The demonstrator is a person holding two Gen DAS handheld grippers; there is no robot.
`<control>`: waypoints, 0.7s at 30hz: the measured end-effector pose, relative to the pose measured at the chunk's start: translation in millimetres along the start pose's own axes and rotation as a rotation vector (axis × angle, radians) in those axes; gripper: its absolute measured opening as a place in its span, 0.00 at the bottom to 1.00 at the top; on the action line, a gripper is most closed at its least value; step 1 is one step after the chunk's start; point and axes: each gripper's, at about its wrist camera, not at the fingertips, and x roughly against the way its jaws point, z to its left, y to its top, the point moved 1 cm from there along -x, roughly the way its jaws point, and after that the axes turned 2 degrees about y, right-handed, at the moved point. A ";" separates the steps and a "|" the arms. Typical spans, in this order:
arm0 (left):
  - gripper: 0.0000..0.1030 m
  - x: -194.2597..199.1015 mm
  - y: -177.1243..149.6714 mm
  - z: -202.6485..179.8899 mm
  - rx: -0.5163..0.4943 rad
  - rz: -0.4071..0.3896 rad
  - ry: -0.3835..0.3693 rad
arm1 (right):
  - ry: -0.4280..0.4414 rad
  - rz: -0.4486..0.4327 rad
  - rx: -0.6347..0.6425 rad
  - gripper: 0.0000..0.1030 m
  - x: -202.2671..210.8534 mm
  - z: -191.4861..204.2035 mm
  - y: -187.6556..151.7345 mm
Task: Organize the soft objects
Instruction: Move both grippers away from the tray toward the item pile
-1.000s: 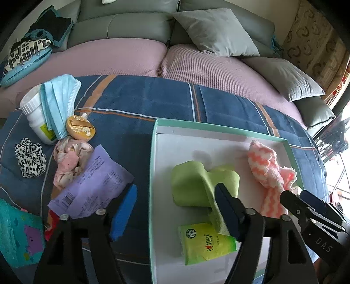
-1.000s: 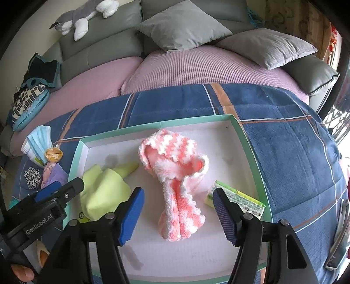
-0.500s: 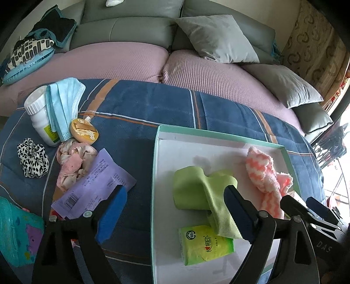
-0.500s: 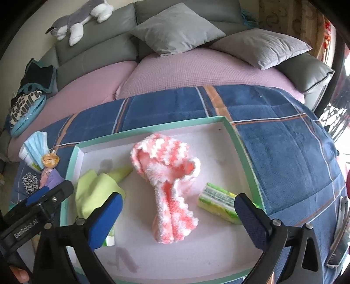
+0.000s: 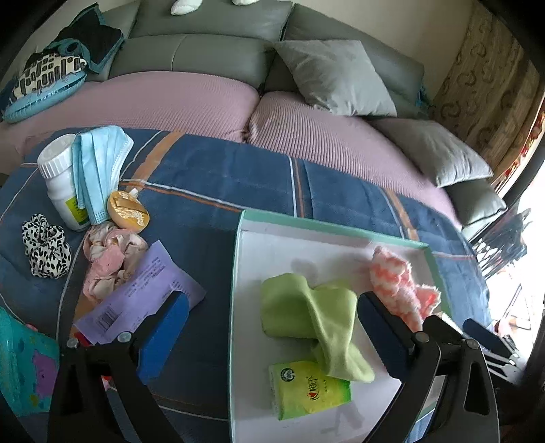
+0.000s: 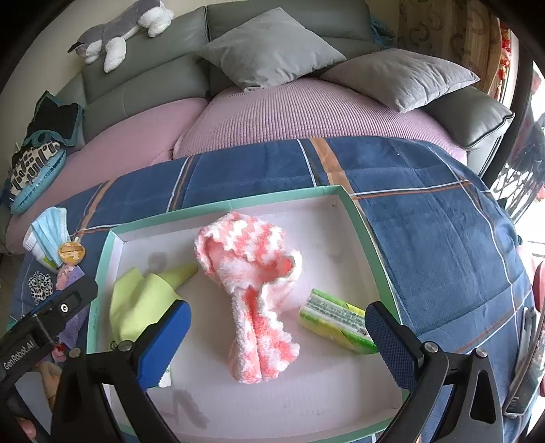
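A white box with a green rim lies on the blue blanket. In it lie a pink-and-white fuzzy sock, a lime green cloth and two green tissue packs. My left gripper is open and empty over the box's left edge. My right gripper is open and empty above the sock. A pink crumpled cloth, a leopard scrunchie and blue face masks lie left of the box.
A white bottle, a yellow round tin, a purple slip and a teal packet lie on the blanket's left. Behind it is a sofa with grey cushions and a plush toy.
Both grippers have opened wider and drawn back a little from the box. The objects in the box have not moved.
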 end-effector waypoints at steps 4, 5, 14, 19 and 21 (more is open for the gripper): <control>0.97 4.7 3.1 4.5 0.017 -0.019 0.001 | 0.009 -0.022 -0.007 1.00 4.1 -0.1 2.3; 0.97 5.4 3.7 5.8 0.021 -0.022 0.008 | 0.016 -0.026 -0.005 1.00 5.0 0.9 2.7; 0.97 15.7 7.7 19.6 0.044 -0.051 0.008 | 0.110 -0.081 0.012 1.00 12.5 22.3 4.0; 0.97 28.1 13.7 34.4 0.081 -0.078 -0.002 | 0.134 -0.082 0.030 1.00 9.1 42.1 3.2; 0.97 33.9 15.9 43.8 0.103 -0.090 0.013 | 0.154 -0.078 0.043 1.00 7.7 52.8 2.8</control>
